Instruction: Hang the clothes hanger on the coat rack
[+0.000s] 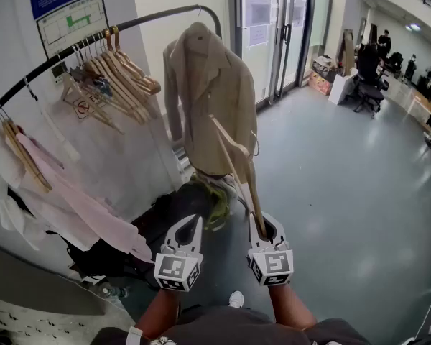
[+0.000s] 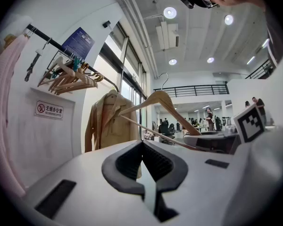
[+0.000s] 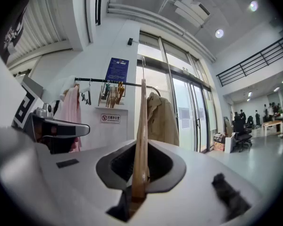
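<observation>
My right gripper point(image 1: 266, 228) is shut on the end of a wooden clothes hanger point(image 1: 237, 157), which slants up and left toward the beige jacket point(image 1: 205, 95). In the right gripper view the hanger point(image 3: 141, 126) stands edge-on between the jaws, in front of the rack. The black coat rack rail point(image 1: 57, 60) curves across the upper left and carries a bunch of wooden hangers point(image 1: 122, 70), the jacket and a pink garment point(image 1: 72, 200). My left gripper point(image 1: 189, 230) hovers level beside the right one, shut with nothing in it point(image 2: 142, 145); from there the held hanger point(image 2: 160, 100) shows to the right.
A white panel with a no-smoking sign point(image 1: 82, 108) stands behind the rack. Dark clothes or bags point(image 1: 158, 214) are piled on the floor below the jacket. Glass doors point(image 1: 280, 34) lie beyond, and office chairs with people point(image 1: 366, 77) are at the far right.
</observation>
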`<state>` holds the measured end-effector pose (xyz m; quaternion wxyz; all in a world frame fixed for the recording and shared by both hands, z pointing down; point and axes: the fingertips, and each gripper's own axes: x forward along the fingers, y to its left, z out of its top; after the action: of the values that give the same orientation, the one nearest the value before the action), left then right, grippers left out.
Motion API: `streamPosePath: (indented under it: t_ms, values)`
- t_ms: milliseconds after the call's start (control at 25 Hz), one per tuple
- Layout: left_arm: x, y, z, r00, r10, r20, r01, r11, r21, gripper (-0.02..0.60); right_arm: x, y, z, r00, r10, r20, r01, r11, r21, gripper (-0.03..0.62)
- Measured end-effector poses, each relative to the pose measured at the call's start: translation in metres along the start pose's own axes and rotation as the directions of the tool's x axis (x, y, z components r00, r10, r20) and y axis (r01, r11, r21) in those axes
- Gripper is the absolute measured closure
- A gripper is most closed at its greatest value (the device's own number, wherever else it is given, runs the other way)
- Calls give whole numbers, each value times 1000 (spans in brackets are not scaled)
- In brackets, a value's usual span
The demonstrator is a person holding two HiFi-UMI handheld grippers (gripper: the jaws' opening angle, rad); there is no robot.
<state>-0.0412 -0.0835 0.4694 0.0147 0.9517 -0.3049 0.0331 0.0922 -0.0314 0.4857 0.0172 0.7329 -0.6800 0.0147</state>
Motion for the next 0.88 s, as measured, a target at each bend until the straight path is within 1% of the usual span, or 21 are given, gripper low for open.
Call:
streamPosePath:
  t_ms: [200,480,640,800,880]
  values:
    - [21,12,-5,999,49,-19,-49,999,-5,577,43,-18,4,999,38,-10,-38,999,6,554]
    - [39,50,-9,991,134,-27,-134,991,-15,577,107,-10,22,991,133,-7,-133,991,24,554]
    - [56,76,-12,990,138,-30,-139,990,-38,577,154,-2,42,987,162,-6,-162,986,29,554]
    - [71,104,-7,987,160,-18,-161,987,-20,577,207,4,67,983,186,-2,-186,982,27,554]
    - [76,121,-4,985,174,-6,-174,983,-55,577,234,7,80,980,201,0,-201,979,29,554]
